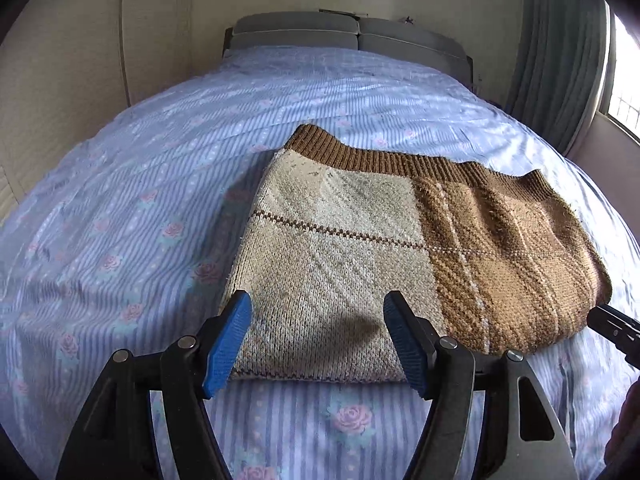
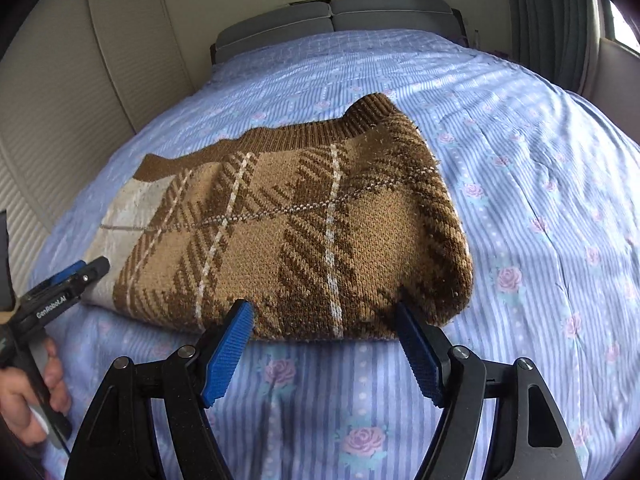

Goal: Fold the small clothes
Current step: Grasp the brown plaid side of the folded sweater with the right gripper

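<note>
Left gripper point(image 1: 318, 338), right gripper point(image 2: 324, 344): jaws wide apart, holding nothing, poised at near edge. Brown-and-cream argyle knit sweater point(image 1: 384, 248): folded, flat on blue floral-striped bed point(image 1: 120, 184). Step: between folds, likely. Next: grasp near edge, fold away.

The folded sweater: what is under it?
The sweater lies flat on a blue striped bedsheet with roses, which shows on all sides of it. The sheet directly beneath, and the sweater's own lower layers, are covered and cannot be seen.
</note>
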`<state>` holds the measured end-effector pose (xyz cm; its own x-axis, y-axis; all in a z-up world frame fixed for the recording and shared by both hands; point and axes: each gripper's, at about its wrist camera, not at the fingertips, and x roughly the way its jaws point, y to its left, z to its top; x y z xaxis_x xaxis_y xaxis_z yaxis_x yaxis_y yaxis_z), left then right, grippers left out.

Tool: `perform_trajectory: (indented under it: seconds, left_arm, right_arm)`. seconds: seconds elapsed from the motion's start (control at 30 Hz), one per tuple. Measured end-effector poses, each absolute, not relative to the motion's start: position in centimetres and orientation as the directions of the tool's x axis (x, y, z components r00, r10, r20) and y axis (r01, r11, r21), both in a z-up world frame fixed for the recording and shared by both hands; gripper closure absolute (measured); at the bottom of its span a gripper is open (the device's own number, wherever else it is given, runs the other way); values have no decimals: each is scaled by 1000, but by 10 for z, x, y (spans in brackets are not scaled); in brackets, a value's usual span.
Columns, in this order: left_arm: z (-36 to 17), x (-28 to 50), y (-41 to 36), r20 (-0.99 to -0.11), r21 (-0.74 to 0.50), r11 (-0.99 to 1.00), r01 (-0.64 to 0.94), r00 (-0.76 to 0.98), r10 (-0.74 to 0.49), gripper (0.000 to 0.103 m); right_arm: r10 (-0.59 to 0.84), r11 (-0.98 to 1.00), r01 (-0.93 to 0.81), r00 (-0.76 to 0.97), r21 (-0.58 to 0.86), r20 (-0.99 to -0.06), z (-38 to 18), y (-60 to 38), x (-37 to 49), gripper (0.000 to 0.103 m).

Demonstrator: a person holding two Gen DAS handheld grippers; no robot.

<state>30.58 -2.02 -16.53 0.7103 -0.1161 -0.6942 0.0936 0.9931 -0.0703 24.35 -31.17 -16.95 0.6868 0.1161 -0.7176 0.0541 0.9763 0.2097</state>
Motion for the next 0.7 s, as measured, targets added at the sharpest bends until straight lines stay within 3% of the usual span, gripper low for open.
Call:
perform_trajectory:
  seconds: [0.37,0.7]
  left_arm:
    - [-143,259,-32,-666,-84,990,113,733,-140,35]
    - [-145,260,-38,-669,-104,993,53,735,-109,34]
  right_arm:
    - [164,887,181,737,425,-655,-165,-359,190,30]
    - [288,744,212,754,633,-591,-186,-378,210,29]
